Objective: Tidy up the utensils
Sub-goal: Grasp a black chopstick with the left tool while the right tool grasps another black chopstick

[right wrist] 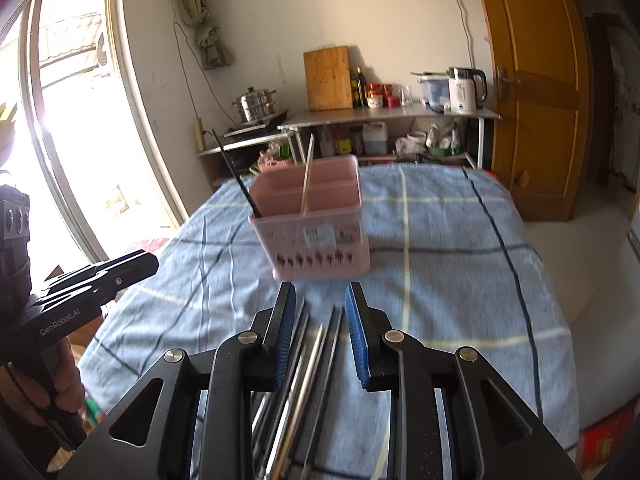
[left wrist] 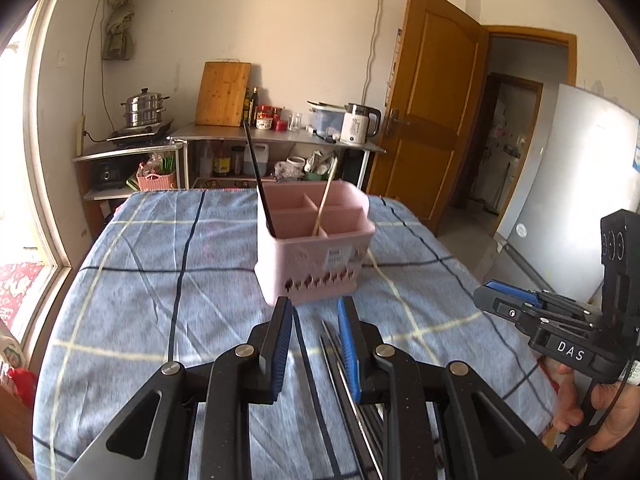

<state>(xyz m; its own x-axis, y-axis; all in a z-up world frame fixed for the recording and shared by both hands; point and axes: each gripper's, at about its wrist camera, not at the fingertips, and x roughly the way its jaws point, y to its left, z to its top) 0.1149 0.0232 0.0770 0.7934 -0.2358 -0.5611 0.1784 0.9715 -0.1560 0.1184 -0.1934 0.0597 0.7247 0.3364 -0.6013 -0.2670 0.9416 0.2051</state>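
Observation:
A pink divided utensil holder (left wrist: 316,240) stands on the blue checked cloth (left wrist: 160,288). It holds a black chopstick (left wrist: 258,176) at its left and a light wooden chopstick (left wrist: 325,204) in the middle. The holder also shows in the right wrist view (right wrist: 312,220). Several chopsticks (right wrist: 304,372) lie on the cloth before it, under my right gripper (right wrist: 320,304), which is open above them. My left gripper (left wrist: 314,316) is open over a black chopstick (left wrist: 310,364) and metal ones (left wrist: 340,364). Neither gripper holds anything.
The right gripper shows at the right edge of the left wrist view (left wrist: 560,320). The left gripper shows at the left of the right wrist view (right wrist: 92,280). Behind the table stands a metal shelf (left wrist: 276,136) with a kettle, jars, a cutting board. A wooden door (left wrist: 432,100) is at right.

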